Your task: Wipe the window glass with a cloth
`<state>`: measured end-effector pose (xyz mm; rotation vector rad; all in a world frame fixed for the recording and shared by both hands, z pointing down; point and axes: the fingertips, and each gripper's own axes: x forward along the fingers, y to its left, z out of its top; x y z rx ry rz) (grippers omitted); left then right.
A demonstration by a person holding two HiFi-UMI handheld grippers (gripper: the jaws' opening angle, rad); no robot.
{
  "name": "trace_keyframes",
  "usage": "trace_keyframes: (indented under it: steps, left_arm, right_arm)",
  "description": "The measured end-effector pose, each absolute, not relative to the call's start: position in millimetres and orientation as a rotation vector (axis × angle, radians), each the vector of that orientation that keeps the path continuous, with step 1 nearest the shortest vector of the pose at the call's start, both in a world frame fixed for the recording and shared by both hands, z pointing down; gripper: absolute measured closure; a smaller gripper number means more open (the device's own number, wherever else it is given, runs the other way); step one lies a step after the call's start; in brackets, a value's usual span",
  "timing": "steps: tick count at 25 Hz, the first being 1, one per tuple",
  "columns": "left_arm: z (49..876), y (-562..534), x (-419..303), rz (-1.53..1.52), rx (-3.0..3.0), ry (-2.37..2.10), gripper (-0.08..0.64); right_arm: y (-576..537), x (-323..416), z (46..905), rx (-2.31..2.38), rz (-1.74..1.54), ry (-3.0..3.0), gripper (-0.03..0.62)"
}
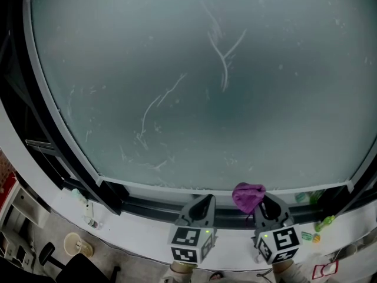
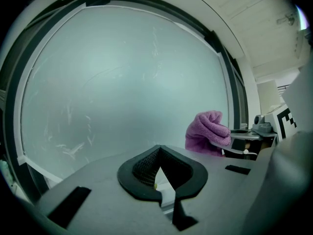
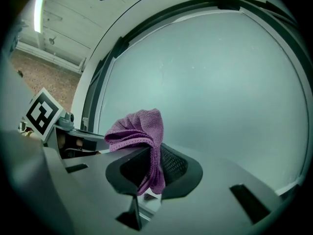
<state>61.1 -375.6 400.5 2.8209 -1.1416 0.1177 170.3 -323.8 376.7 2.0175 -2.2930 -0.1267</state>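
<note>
The window glass fills the head view, frosted grey-green with white streaks at its upper middle and lower left. A purple cloth is bunched between the jaws of my right gripper, which is shut on it just below the glass's lower edge. In the right gripper view the cloth hangs over the left jaw of the right gripper. My left gripper sits beside it to the left, shut and empty. In the left gripper view its jaws meet at the tip, and the cloth shows at the right.
A dark window frame and white sill run under the glass. A small bottle stands at the lower left, with a round tan object below it. Green items lie at the lower right.
</note>
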Motion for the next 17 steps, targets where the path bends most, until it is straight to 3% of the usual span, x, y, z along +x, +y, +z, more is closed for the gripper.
trace_keyframes:
  steps: [17]
  left_arm:
    - [404.1, -373.2, 60.3, 0.143, 2.81, -1.162, 0.555]
  right_arm:
    - [-322.0, 170.4, 386.3, 2.002, -0.057, -2.339, 0.543]
